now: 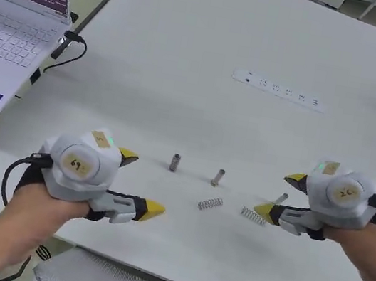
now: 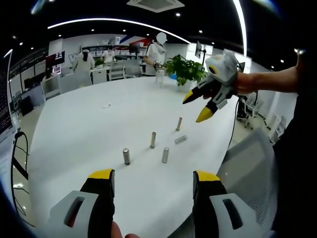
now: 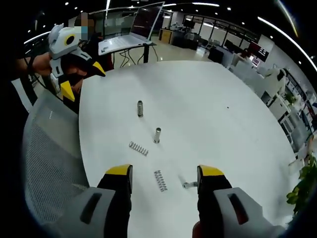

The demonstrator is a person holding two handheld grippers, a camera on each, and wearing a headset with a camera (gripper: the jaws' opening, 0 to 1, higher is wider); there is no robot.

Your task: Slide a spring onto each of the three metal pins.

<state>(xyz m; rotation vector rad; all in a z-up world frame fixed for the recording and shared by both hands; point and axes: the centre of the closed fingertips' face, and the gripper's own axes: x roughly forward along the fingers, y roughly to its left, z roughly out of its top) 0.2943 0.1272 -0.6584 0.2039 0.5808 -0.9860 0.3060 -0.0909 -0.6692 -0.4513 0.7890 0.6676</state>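
head view: both grippers hover above the white table [image 1: 188, 54] with jaws spread and nothing between them, the left gripper [image 1: 141, 182] near the front edge and the right gripper [image 1: 278, 195] opposite. between them stand the left pin [image 1: 175, 162], which looks already wrapped in a spring, and the middle pin [image 1: 218, 177], which is bare. two loose springs lie in front of the pins: the left spring [image 1: 210, 203] and the right spring [image 1: 253, 216], the second just beside the right gripper's lower tip. the third pin [image 1: 280, 198] sits right at that gripper and seems to lean in this view. a careless closing there could knock the pin over or flick the spring away.

left gripper view: all three pins look upright, and the loose springs lie flat near the middle pin. springs are light and round. pinched too hard across the coils, one could squash or shoot out, and it might roll off the table edge, which is near.

right gripper view: the right spring lies between the open jaws, with the third pin just beside the right jaw. whether that pin stands or lies here i cannot tell. the pins look free-standing, so pushing a spring down off-axis would likely tip one unless the other gripper steadies it.
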